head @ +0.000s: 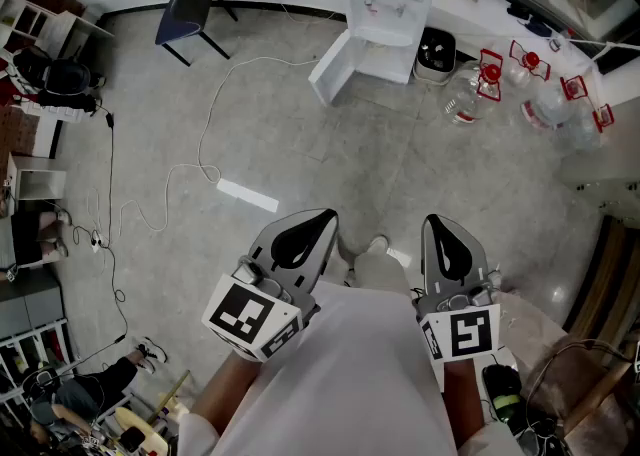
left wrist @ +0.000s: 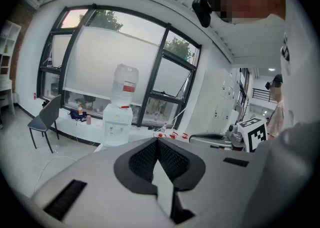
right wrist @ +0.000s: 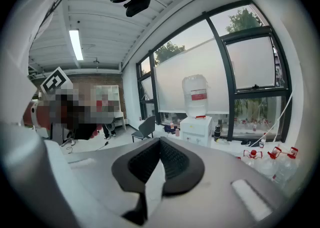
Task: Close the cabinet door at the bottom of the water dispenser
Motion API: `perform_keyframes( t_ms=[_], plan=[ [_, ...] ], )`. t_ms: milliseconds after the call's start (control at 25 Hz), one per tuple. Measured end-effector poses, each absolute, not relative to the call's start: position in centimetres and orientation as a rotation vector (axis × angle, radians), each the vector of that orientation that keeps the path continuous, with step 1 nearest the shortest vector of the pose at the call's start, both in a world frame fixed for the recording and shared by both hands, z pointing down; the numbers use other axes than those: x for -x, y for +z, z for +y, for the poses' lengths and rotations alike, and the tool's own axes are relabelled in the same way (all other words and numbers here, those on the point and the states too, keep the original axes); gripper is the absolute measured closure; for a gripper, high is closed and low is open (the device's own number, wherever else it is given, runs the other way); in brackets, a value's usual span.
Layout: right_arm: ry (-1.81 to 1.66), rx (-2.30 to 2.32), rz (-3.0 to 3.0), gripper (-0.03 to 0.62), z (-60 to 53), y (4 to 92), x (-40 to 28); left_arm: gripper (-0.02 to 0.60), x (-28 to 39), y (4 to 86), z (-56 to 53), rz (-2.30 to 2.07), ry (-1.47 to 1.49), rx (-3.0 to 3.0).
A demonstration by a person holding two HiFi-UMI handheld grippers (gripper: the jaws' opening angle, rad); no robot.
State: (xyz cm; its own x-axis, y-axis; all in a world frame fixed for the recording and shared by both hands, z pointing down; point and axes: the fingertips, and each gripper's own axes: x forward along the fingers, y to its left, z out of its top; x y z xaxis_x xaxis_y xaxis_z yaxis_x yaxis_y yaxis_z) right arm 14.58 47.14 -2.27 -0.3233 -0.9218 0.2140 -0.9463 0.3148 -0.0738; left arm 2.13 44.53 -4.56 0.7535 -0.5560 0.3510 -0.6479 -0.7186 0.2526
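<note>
The left gripper (head: 322, 216) and right gripper (head: 438, 221), jaws pressed together and empty, face the water dispenser (head: 385, 4); its open cabinet door (head: 335, 66) looks light and stiff, best pushed at its free edge.

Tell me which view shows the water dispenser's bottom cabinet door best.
The head view: the cabinet door stands swung open at the foot of the water dispenser, seen whole. Both gripper views show the dispenser's front and its bottle, but its bottom is mostly hidden there.
</note>
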Motion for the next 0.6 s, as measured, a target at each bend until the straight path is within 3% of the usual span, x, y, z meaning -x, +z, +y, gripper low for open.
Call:
perform_keyframes(
  t_ms=[600],
  plan=[
    [0.212,-1.779,-2.526,0.583,49.6,-5.8,-11.0,0.575,1.5,-6.5,47.8,-1.013,0.251,-2.584]
  ],
)
